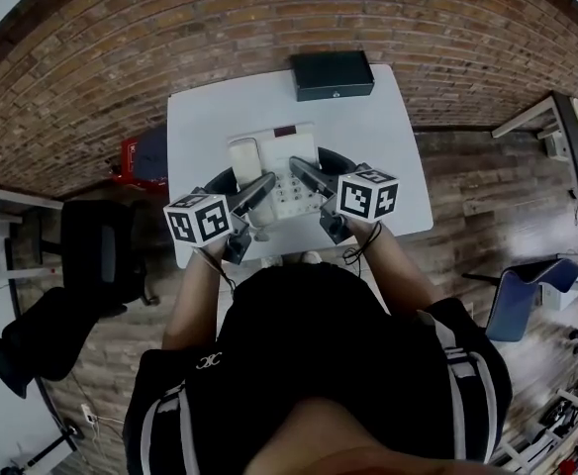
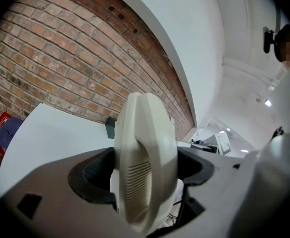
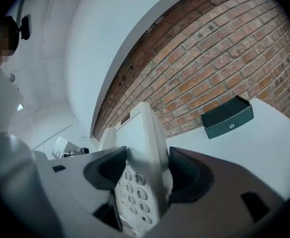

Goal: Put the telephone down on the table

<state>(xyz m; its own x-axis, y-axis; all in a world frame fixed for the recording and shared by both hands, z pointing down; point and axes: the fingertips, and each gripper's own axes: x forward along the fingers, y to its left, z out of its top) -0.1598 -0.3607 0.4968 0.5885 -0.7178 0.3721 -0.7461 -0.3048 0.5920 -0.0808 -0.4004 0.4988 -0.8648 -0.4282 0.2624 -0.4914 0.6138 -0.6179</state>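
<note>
Two claws grip one cream plastic phone [image 1: 287, 166] between them. The left claw [image 2: 145, 172] is clamped on the rounded handset [image 2: 145, 143], whose slotted grille faces it. The right claw [image 3: 142, 175] pinches the keypad edge, with keys 3, 6 and 9 legible. Beyond it, one dark box [image 3: 228, 118] sits on the white table [image 3: 266, 143].

Place: an office-like workroom, here we are
Behind the white table [image 1: 210, 137]: bare brick wall [image 1: 170, 38]
Left of it: black office chair [image 1: 101, 250]
Right of it: blue chair [image 1: 527, 295] — and a desk [image 1: 569, 166]
</note>
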